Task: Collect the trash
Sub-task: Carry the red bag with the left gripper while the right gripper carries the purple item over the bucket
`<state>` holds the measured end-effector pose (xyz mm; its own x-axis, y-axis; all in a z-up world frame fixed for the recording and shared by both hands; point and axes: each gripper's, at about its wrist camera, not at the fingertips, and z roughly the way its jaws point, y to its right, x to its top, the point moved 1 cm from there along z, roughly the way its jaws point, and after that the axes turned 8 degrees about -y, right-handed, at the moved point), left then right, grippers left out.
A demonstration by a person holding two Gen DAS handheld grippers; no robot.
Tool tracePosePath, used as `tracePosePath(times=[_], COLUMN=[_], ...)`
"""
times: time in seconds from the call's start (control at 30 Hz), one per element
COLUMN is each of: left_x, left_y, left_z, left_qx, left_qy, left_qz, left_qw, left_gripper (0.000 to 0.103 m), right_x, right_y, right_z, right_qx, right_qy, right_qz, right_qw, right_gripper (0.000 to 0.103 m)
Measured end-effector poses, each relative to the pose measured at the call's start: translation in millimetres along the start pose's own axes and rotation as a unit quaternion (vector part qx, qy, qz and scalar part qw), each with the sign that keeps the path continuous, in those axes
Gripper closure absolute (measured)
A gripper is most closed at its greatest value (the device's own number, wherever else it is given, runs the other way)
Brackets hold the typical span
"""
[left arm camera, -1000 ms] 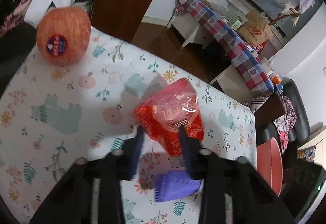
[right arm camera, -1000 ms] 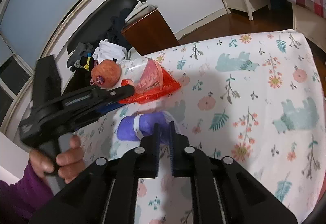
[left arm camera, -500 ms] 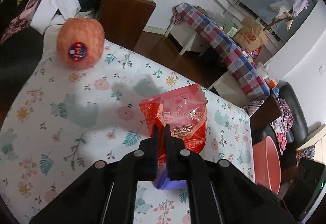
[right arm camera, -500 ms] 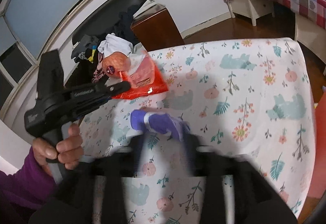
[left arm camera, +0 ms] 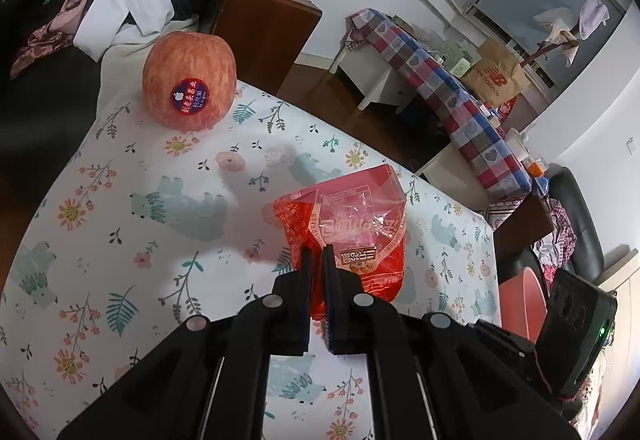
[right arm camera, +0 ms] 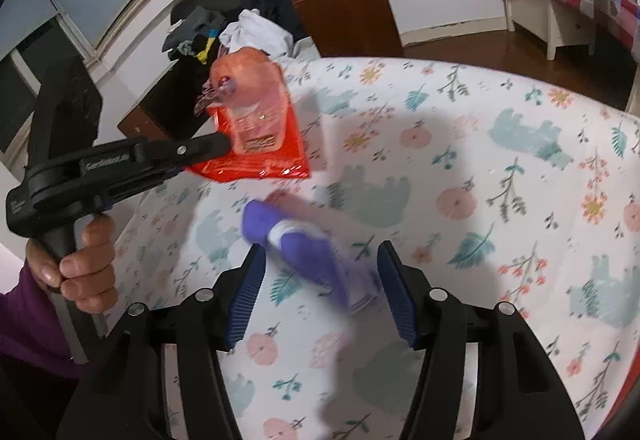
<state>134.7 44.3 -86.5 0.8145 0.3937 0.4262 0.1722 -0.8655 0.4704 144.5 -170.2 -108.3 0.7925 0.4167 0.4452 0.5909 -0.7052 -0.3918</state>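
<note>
Left wrist view: the left gripper (left arm camera: 316, 260) is pinched tight on the red wrapper (left arm camera: 352, 232), lifted over the floral tablecloth (left arm camera: 120, 224). Right wrist view: the right gripper (right arm camera: 320, 280) gapes wide around a blurred purple wrapper (right arm camera: 304, 248) on the cloth.

- Wrapper (left arm camera: 352, 224): glossy, crinkled red plastic film.
- Tablecloth (left arm camera: 132, 224): matt printed cloth.
- Cabinet (left arm camera: 264, 24) behind the tablecloth: smooth brown wood.
- Grippers (left arm camera: 316, 260): matt black plastic.
</note>
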Motion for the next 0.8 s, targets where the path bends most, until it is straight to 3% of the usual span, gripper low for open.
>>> tracePosePath(times=[0.1, 0.23, 0.8], left_x=[-1.5, -9.2, -53.9], left_y=[0.4, 6.0, 63.8], left_z=[-1.7, -10.2, -45.3], left_qx=[-0.001, 0.004, -0.001], left_qy=[0.001, 0.011, 0.031], left_qz=[0.002, 0.013, 0.080], left_qw=[1.0000, 0.9998, 0.9963], left_gripper=[0.099, 0.099, 0.099], right_x=[-8.5, -21.8, -84.3], right_y=[-8.2, -17.3, -36.0], right_z=[-1.7, -10.5, -86.8], right_qx=[-0.014, -0.022, -0.105], right_qy=[0.008, 0.030, 0.121], right_qz=[0.000, 0.016, 0.076], right_qw=[1.000, 0.999, 0.984], right_gripper=[0.063, 0.079, 0.082])
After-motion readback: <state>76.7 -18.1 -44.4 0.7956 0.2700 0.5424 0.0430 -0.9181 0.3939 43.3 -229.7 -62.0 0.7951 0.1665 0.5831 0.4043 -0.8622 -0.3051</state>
